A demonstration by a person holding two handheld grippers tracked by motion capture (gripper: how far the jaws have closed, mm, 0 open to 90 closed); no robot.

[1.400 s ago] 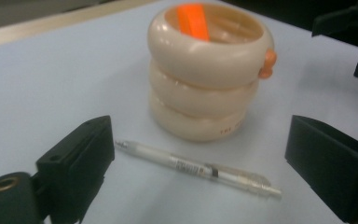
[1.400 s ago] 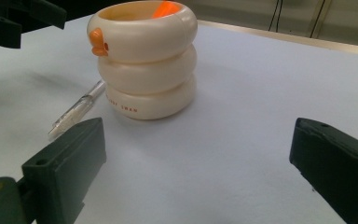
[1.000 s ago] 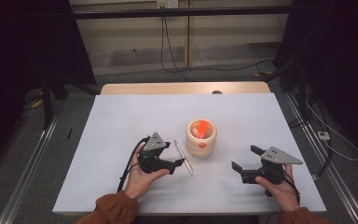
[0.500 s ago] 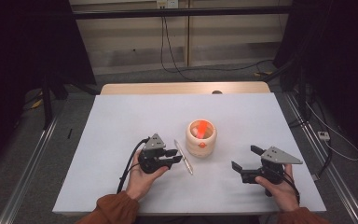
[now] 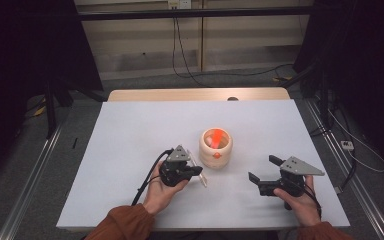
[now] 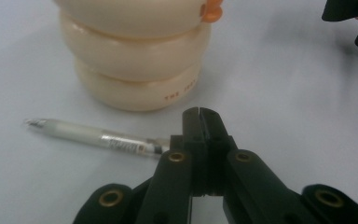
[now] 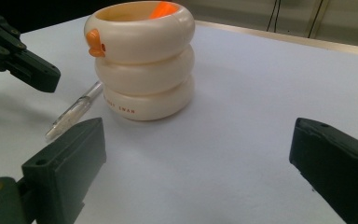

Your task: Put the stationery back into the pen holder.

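A cream pen holder (image 5: 215,147) of stacked rings with an orange beak stands mid-table, with something orange inside it (image 7: 163,8). A clear pen (image 6: 88,135) lies flat on the table just in front of it. My left gripper (image 5: 199,171) hovers over the pen's near end. Its jaws (image 6: 199,114) have just been closing and now meet with nothing between them, while the pen runs off to the left from under the left jaw. My right gripper (image 5: 263,168) rests to the right of the holder, open, its jaws (image 7: 198,130) set wide and pointing at the holder.
The white table (image 5: 130,135) has bare room all round the holder. A wooden strip (image 5: 195,95) lines its far edge. Cables and dark stands sit on the floor beyond and at both sides.
The left gripper's jaws went from open to shut, and that hand slid a little right toward the pen and holder. The right hand stayed still.
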